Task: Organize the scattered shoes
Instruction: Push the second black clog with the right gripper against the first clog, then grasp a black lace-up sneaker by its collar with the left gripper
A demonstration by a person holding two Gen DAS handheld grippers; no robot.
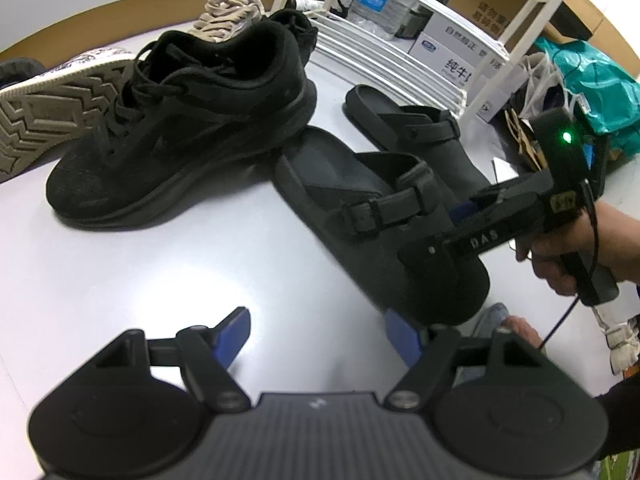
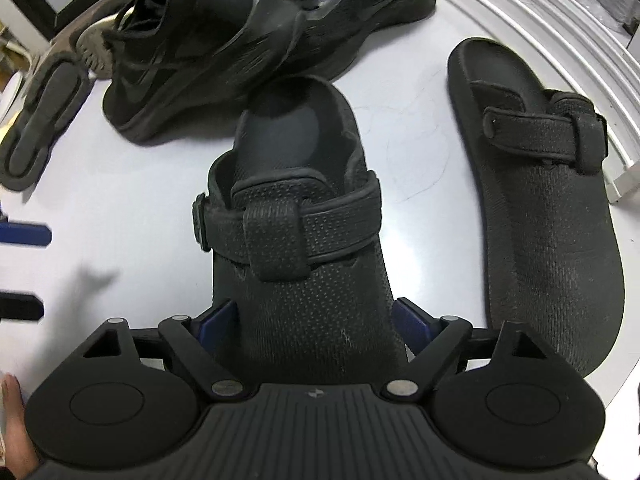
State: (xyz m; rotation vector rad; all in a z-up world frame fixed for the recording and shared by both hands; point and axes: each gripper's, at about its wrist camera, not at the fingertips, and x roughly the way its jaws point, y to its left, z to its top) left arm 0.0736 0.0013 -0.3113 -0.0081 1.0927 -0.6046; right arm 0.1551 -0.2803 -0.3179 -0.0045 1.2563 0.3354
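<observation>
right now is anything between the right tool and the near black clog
Nothing visible. The right tool already straddles the toe of the near black clog, one finger on each side; whether the pads touch it is unclear.

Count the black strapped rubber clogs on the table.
2: one black strapped rubber clog sits between the right gripper's fingers; the other clog lies beside the white rack.
</observation>
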